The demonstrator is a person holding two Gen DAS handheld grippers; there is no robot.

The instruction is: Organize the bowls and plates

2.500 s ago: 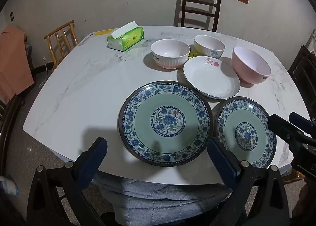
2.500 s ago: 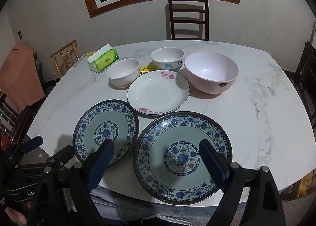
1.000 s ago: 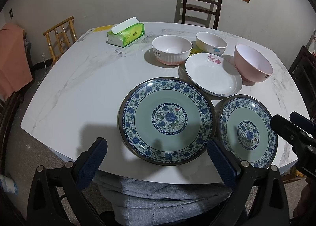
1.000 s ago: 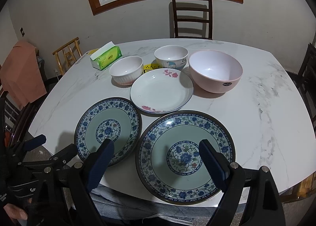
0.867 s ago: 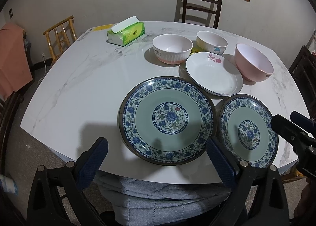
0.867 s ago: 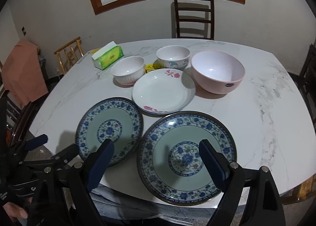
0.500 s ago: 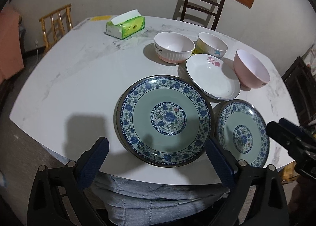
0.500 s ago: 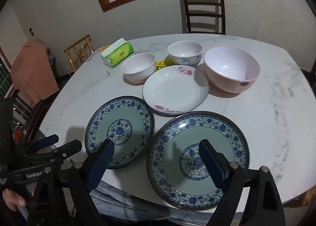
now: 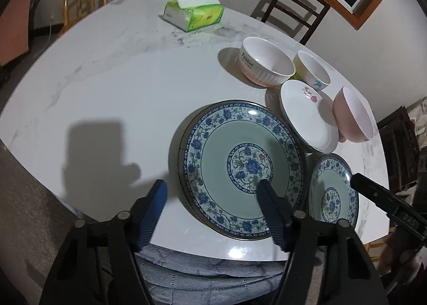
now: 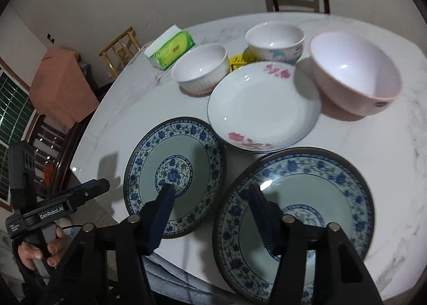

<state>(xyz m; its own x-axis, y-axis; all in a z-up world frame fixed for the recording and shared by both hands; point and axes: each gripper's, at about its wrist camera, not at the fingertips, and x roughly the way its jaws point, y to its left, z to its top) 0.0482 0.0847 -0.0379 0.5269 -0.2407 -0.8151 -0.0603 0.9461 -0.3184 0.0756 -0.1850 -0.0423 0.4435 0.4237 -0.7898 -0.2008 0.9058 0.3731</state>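
Two blue-flowered plates lie side by side at the table's near edge. My left gripper (image 9: 212,187) hovers over the left plate (image 9: 240,150). Its jaws are closing: one finger stands over bare table, the other over the plate, with the plate's left rim between them, untouched. My right gripper (image 10: 210,190) hangs with one finger over the left plate (image 10: 173,161) and one over the right plate (image 10: 307,198). Its jaws are closing too, and nothing is pressed. Behind the plates stand a white flowered plate (image 10: 264,107), a ribbed white bowl (image 10: 198,71), a small bowl (image 10: 275,40) and a pink bowl (image 10: 355,75).
A green tissue box (image 9: 194,15) sits at the back left of the marble table (image 9: 112,86). A yellow item (image 10: 240,60) lies between the bowls. Wooden chairs (image 9: 293,14) surround the table. A hand (image 10: 40,249) holds the left gripper, and a grey-clad lap (image 9: 202,273) is at the near edge.
Both grippers have moved in over the plates and tipped downward. Both pairs of jaws have narrowed to about half. The left view has also rolled.
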